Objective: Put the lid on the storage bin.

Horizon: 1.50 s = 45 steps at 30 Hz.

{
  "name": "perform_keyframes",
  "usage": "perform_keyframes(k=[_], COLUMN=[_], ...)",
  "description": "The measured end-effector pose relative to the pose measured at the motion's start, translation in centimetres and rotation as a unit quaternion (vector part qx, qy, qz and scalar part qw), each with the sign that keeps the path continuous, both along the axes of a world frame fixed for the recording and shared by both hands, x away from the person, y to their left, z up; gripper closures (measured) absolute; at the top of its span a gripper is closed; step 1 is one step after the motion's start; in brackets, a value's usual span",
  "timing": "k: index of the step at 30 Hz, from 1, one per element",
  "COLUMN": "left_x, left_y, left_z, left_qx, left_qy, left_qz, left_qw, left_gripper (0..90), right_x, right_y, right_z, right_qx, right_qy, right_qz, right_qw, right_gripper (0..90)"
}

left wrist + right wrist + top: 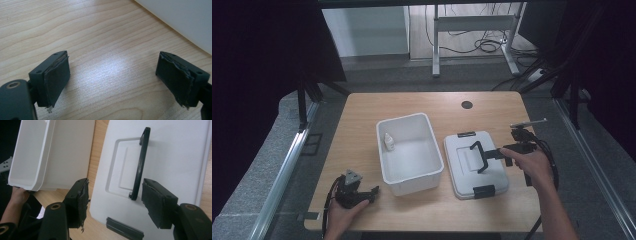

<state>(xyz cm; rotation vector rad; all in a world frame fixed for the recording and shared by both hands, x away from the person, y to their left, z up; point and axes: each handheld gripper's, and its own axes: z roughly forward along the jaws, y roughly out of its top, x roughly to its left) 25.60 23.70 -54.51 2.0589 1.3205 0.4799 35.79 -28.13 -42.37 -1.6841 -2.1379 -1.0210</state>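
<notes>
The right gripper hangs over the white lid, which lies flat on the table just beside the white box. Its jaws are spread, with the lid's raised black handle near them and nothing pinched. The left gripper rests low near the table's front edge, jaws also spread and empty.

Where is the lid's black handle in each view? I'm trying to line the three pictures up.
High view: the black handle stands up on the white lid, right of the white bin.
Left gripper view: not in it.
Right gripper view: the handle runs up the lid's middle, above the right gripper.
Shared landmark: the white bin.
</notes>
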Motion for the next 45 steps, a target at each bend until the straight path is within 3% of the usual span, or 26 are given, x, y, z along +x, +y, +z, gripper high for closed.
perform_keyframes(k=[13,32,41,45], left_x=[0.0,0.0,0.0,0.0], left_y=[0.0,0.0,0.0,0.0], left_z=[0.0,0.0,0.0,0.0], left_qx=[0.000,0.000,0.000,0.000], left_qy=[0.000,0.000,0.000,0.000], left_qz=[0.000,0.000,0.000,0.000], left_qw=[1.0000,1.0000,1.0000,1.0000], left_gripper=[11.9,11.9,11.9,11.9], right_x=[1.6,4.1,4.8,5.0], right_y=[1.8,2.1,2.4,2.5], right_z=[0.3,-2.3,-3.3,-3.8], right_qx=[-0.036,-0.068,-0.077,-0.089], right_qy=[0.026,0.075,0.084,0.086], right_qz=[0.017,0.014,0.011,0.010], right_qw=[0.9989,0.9947,0.9934,0.9922], right_gripper=[41.8,54.8,58.9,65.9])
